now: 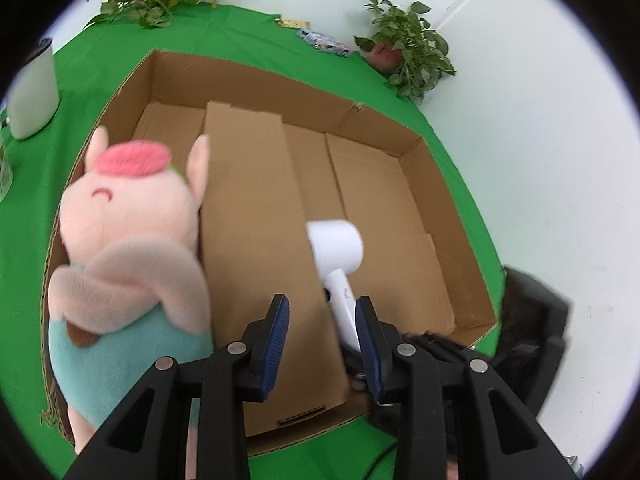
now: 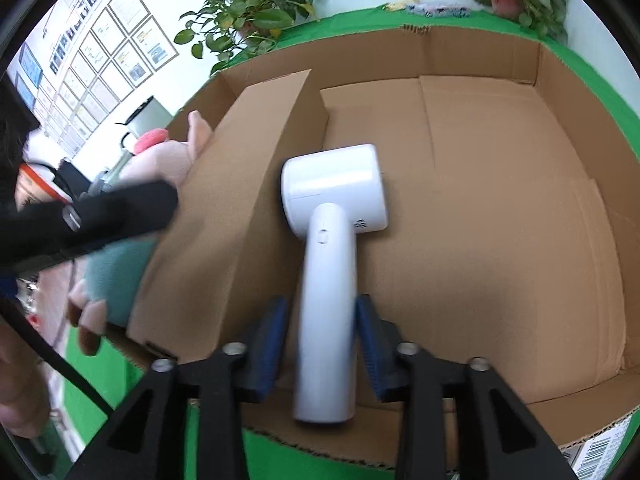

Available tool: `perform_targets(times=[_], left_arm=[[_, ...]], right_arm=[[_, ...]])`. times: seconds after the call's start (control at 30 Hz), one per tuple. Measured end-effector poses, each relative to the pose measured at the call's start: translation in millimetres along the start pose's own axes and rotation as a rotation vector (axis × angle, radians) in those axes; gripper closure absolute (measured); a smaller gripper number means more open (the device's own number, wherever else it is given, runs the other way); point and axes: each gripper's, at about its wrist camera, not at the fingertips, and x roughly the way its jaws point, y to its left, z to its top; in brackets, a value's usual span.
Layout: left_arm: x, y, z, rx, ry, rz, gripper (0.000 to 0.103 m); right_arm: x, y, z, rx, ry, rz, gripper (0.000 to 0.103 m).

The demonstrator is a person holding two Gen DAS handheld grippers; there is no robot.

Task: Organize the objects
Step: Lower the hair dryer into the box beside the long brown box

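A large open cardboard box [image 1: 380,128] [image 2: 560,80] lies on a green cloth. A pink plush pig [image 1: 132,240] in a teal outfit lies inside along the box's left wall; it also shows in the right wrist view [image 2: 160,160]. My left gripper [image 1: 322,312] is open and empty over the box's near middle, to the right of the pig. My right gripper [image 2: 322,312] has its pads on both sides of the handle of a white hair dryer [image 2: 332,220], held over the box floor. The dryer [image 1: 338,248] shows in the left view too.
A loose cardboard flap [image 1: 256,208] lies raised in the box. A white kettle [image 1: 32,92] stands at the left on the green cloth [image 1: 80,64]. Potted plants [image 1: 404,48] stand at the back. A black chair [image 1: 536,320] is at the right.
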Motion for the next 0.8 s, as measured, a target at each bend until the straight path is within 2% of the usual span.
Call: perform_targets(times=[0.03, 0.13, 0.2, 0.27, 0.33, 0.57, 0.8], left_arm=[[2.1, 2.1, -2.0, -0.003, 0.004, 0.004, 0.070], [4.4, 2.0, -7.3, 0.009, -0.013, -0.002, 0.070], [1.6, 4.3, -10.7, 0.015, -0.016, 0.003, 0.070], [3.1, 4.6, -10.0, 0.020, -0.017, 0.004, 0.070], [4.0, 4.2, -9.3, 0.025, -0.017, 0.007, 0.070], [2.1, 3.9, -10.4, 0.035, -0.014, 0.011, 0.070], [2.9, 2.8, -9.3, 0.035, -0.011, 0.019, 0.070]], right_arm=[[-5.6, -0.1, 1.7, -0.005, -0.012, 0.007, 0.051], [-17.5, -3.5, 10.6, -0.007, -0.027, 0.019, 0.050], [-14.3, -8.1, 18.2, -0.007, -0.006, 0.007, 0.053], [-3.2, -11.9, 23.3, -0.004, 0.037, -0.009, 0.076], [8.0, -14.9, 25.1, 0.008, 0.068, 0.008, 0.080], [12.6, -3.4, 22.3, 0.026, 0.029, -0.056, 0.080], [21.6, -3.8, 25.7, 0.101, 0.045, -0.044, 0.080]])
